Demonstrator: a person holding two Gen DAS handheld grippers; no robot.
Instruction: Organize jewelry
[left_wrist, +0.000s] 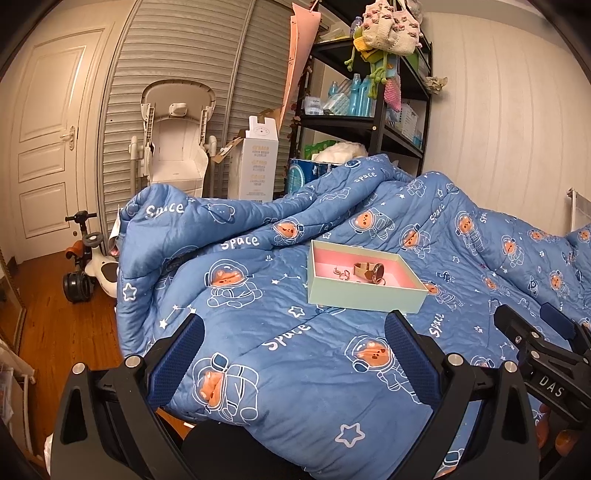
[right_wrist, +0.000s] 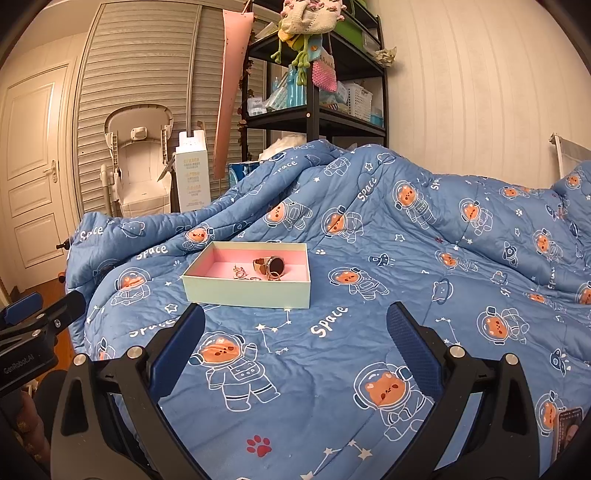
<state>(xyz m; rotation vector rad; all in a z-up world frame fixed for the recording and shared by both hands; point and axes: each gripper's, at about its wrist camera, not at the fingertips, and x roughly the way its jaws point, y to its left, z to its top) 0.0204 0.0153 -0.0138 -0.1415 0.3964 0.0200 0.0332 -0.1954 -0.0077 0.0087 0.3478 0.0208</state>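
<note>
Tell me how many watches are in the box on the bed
1. The watch lies inside the pink-lined box, toward its right half, beside a few small rings. Nothing else in the box looks like a watch, and its floor is in plain view.

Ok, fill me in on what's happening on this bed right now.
A person holds a two-finger gripper in each hand above a blue space-print quilt. Both the left gripper and the right gripper are open and empty, short of a pale green box with a pink lining. Inside the box lie a gold watch and a few small gold pieces, possibly rings or earrings. Nothing is being gripped at this moment.
</note>
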